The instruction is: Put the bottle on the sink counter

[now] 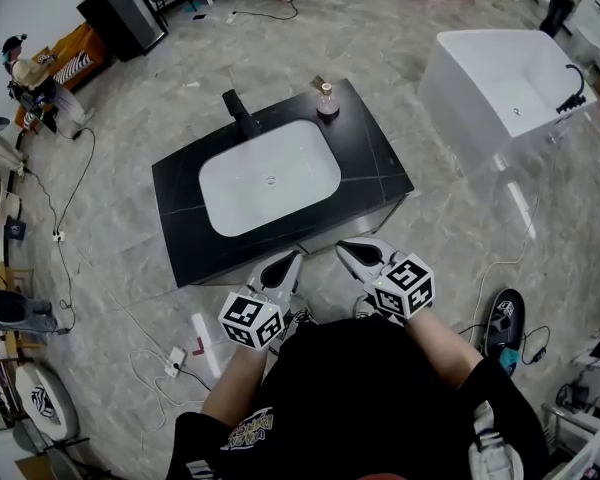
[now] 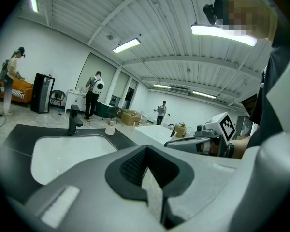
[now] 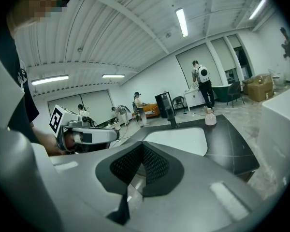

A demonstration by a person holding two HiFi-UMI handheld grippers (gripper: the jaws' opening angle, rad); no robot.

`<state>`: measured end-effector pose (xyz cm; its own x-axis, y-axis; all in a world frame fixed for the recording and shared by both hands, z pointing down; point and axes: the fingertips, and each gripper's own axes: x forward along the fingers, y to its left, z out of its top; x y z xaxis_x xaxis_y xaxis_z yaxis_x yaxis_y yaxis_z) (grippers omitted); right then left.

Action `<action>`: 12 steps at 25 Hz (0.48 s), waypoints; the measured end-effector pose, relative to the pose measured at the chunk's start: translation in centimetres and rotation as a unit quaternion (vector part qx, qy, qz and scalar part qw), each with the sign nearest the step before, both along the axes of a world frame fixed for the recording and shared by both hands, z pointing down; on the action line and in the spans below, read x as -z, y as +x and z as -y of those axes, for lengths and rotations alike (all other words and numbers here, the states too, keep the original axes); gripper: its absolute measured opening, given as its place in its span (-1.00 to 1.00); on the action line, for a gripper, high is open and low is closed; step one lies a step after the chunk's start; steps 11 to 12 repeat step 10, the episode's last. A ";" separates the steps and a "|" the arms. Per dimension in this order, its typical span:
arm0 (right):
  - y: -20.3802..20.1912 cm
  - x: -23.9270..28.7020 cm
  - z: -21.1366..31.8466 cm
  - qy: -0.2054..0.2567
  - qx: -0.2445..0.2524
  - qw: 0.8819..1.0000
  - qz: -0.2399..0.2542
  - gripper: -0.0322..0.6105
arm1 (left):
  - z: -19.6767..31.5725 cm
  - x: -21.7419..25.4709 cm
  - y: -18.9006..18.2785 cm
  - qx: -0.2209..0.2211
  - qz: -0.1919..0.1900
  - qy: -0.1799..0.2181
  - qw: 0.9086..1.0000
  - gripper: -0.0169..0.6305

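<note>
A small pinkish bottle (image 1: pixel 326 99) stands upright on the far right corner of the black sink counter (image 1: pixel 380 173), beside the white basin (image 1: pixel 270 178) and the black faucet (image 1: pixel 240 113). It also shows as a pale bottle (image 2: pixel 109 128) in the left gripper view and as a small bottle (image 3: pixel 210 117) in the right gripper view. My left gripper (image 1: pixel 283 265) and right gripper (image 1: pixel 350 253) hover side by side at the counter's near edge, far from the bottle. Both are shut with nothing between the jaws. Each gripper view shows the other: right gripper (image 2: pixel 193 141), left gripper (image 3: pixel 87 135).
A white bathtub (image 1: pixel 510 88) stands to the right of the counter. A black cabinet (image 1: pixel 125 13) is at the far left. Cables and a power strip (image 1: pixel 175 360) lie on the floor at left. Several people stand in the background. A dark shoe (image 1: pixel 503 318) lies at right.
</note>
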<state>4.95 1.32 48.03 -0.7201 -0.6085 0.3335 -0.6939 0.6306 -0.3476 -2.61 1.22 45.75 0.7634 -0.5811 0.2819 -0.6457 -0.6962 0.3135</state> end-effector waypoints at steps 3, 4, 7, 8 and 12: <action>0.0 -0.1 0.1 -0.002 -0.001 1.000 0.001 -0.81 | 0.2 -0.1 0.0 0.000 0.001 -0.002 1.000 -0.95; 0.0 -0.1 0.1 -0.002 0.000 1.000 0.001 -0.81 | 0.2 -0.1 0.0 0.000 0.001 -0.003 1.000 -0.95; -0.2 -0.1 0.2 -0.003 0.000 1.000 0.001 -0.81 | 0.3 0.0 0.1 -0.001 -0.003 -0.003 1.000 -0.95; -0.2 -0.1 0.3 -0.002 0.001 1.000 0.002 -0.81 | 0.3 0.0 0.2 -0.002 -0.003 -0.003 1.000 -0.95; -0.2 -0.1 0.4 -0.002 0.001 1.000 0.002 -0.81 | 0.4 0.0 0.4 -0.005 -0.002 -0.002 1.000 -0.95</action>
